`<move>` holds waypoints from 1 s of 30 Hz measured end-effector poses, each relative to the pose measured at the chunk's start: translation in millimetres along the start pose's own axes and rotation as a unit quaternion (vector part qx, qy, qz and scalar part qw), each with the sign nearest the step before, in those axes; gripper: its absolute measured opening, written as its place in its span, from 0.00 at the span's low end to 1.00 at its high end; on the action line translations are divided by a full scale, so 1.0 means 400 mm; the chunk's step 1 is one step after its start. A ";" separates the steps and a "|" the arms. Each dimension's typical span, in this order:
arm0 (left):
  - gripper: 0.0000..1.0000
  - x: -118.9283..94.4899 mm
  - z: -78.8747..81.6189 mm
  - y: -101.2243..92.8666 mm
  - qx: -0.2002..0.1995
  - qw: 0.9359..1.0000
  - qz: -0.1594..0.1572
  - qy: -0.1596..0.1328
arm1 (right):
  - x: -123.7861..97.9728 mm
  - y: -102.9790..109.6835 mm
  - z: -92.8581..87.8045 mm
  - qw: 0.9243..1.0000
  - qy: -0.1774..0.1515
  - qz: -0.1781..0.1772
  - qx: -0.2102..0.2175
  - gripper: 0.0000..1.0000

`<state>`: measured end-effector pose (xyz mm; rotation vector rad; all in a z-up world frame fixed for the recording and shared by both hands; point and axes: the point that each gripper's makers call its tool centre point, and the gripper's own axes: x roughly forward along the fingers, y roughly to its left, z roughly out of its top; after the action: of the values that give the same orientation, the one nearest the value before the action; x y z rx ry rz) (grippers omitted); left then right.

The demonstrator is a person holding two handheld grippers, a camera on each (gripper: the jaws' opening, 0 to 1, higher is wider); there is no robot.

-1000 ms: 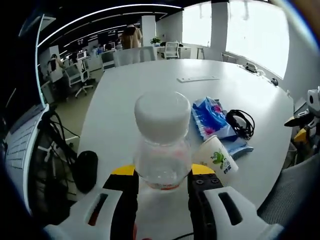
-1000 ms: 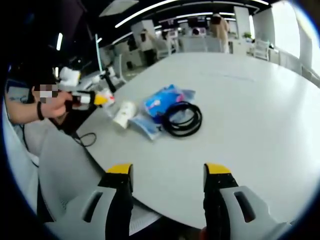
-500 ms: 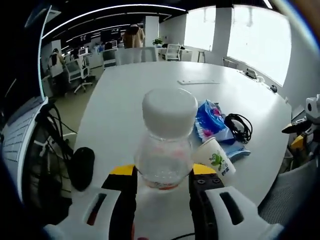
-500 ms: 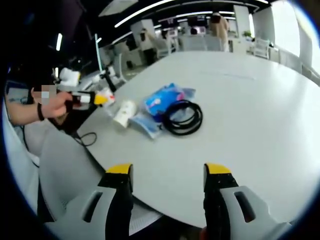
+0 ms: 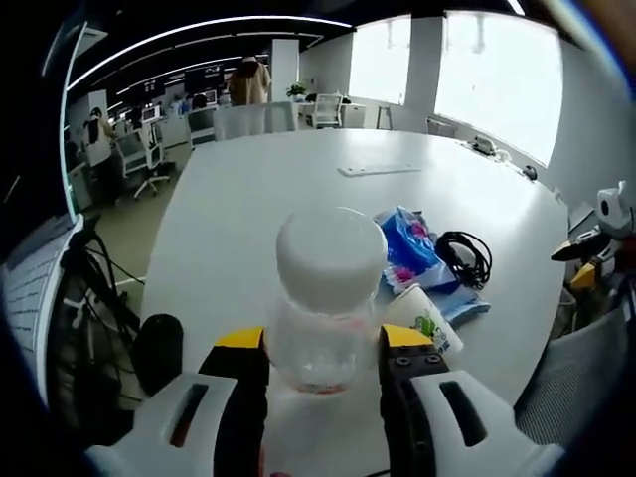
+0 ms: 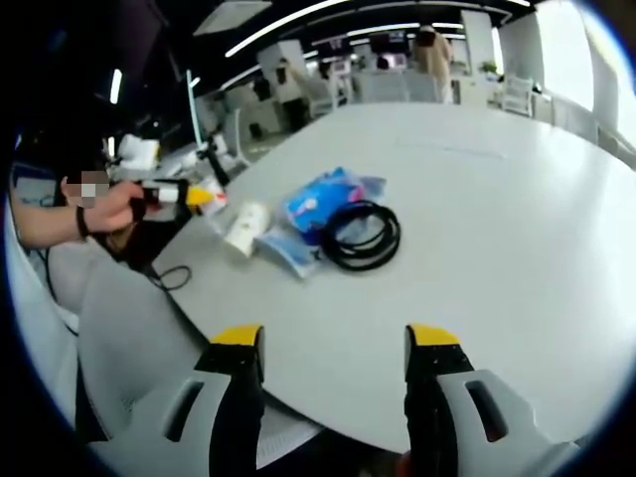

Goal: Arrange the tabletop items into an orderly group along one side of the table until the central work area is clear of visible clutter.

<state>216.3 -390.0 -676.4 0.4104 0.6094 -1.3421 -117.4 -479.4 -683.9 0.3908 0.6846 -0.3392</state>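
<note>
The left gripper (image 5: 323, 353) clamps a clear, white-capped plastic bottle (image 5: 326, 298) low on its body above the white round table (image 5: 258, 189), light and probably slippery, while the right gripper (image 6: 335, 343) hangs wide and empty, blue packets (image 6: 323, 204) at 12 o'clock.

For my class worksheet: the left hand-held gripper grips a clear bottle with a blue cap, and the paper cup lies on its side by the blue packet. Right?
Not quite: in the left gripper view the bottle in the left hand-held gripper has a white cap, not blue. The paper cup does lie on its side by the blue packet.
</note>
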 end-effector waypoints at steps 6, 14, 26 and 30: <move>0.42 0.010 0.008 0.001 0.006 1.000 -0.009 0.001 | 0.001 0.000 -0.002 1.000 0.001 0.001 0.001 0.55; 0.42 0.033 0.029 0.011 -0.007 1.000 0.009 -0.005 | 0.001 0.000 0.000 1.000 0.002 0.000 0.000 0.55; 0.42 0.099 0.082 0.067 -0.071 0.995 0.073 -0.014 | 0.001 0.001 0.000 1.000 0.005 0.000 -0.002 0.55; 0.42 0.121 0.101 0.077 -0.095 0.991 0.089 -0.021 | -0.003 -0.005 0.002 1.000 0.003 -0.003 0.001 0.55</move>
<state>258.6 -445.8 -677.2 0.2747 0.6438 -1.1103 -118.8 -481.5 -682.9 0.3910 0.6913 -0.3443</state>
